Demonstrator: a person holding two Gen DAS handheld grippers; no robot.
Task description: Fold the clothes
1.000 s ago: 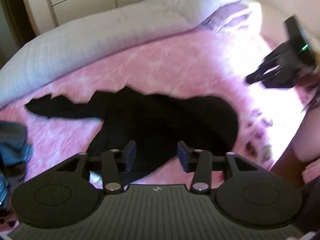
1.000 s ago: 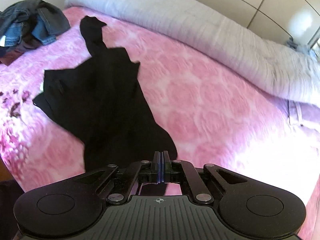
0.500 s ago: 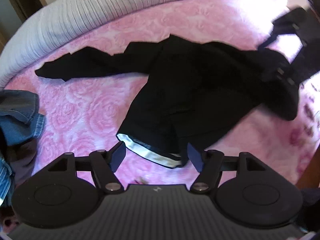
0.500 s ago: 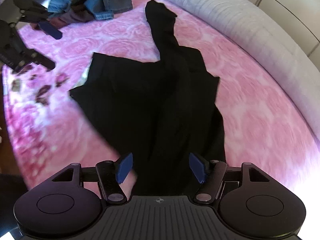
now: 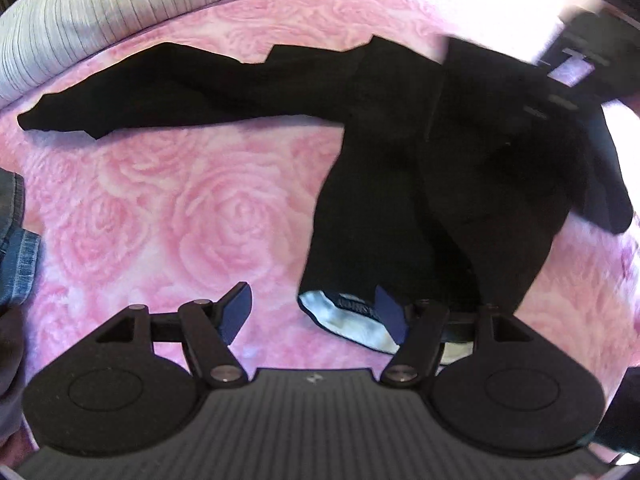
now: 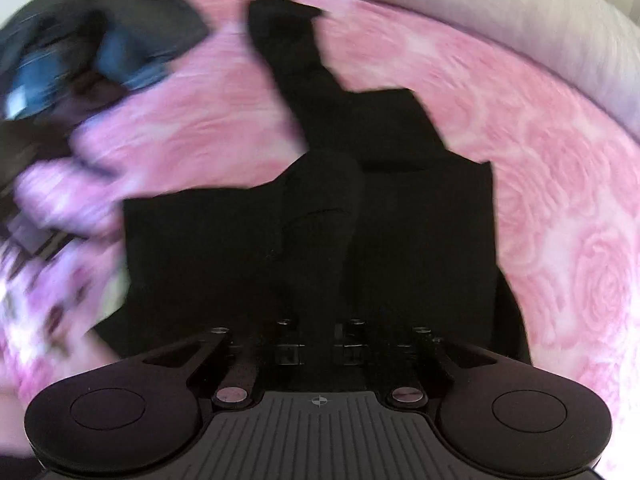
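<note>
This was a bedroom in a home. A bed filled both views, spread with a pink rose-patterned blanket (image 5: 168, 208). A long grey ribbed bolster (image 5: 120, 12) ran along the top of the left wrist frame. Black trousers (image 5: 440, 168) lay spread across the blanket, and a heap of blue denim clothes (image 5: 16, 240) sat at the left edge.

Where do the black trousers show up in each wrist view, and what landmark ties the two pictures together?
Left wrist: black trousers fill centre-right, one leg stretching left, white-lined waistband just ahead of the left gripper.
Right wrist: they fill the centre, one leg running up to top centre, directly ahead of the right gripper.
Shared landmark: pink rose-pattern bedspread.
</note>
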